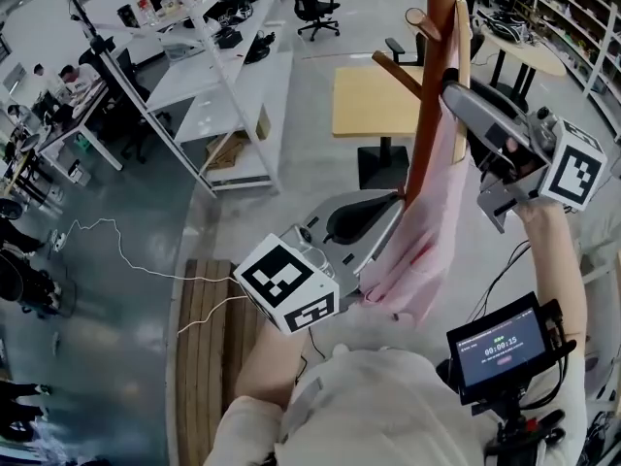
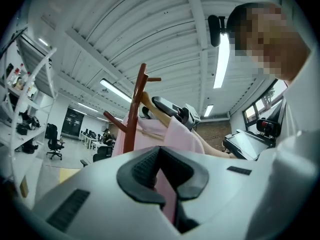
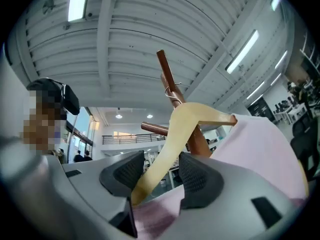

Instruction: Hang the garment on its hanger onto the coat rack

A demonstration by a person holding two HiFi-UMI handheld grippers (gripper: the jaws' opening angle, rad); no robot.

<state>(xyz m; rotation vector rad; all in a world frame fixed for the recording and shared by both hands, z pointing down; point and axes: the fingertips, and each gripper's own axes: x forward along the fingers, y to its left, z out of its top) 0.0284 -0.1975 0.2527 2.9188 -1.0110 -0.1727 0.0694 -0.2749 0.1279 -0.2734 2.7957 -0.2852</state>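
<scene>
The pink garment (image 1: 427, 231) hangs on its pale hanger (image 3: 185, 129) against the brown rack (image 1: 432, 85), with the hanger's wire hook looped at an upper peg. The right gripper (image 3: 160, 171) is up at the hanger, its fingers (image 3: 197, 176) wide, with the hanger's arm between them and not clamped. Lower down, the left gripper (image 2: 162, 176) has its fingers (image 2: 140, 171) pinched on the garment's lower edge.
</scene>
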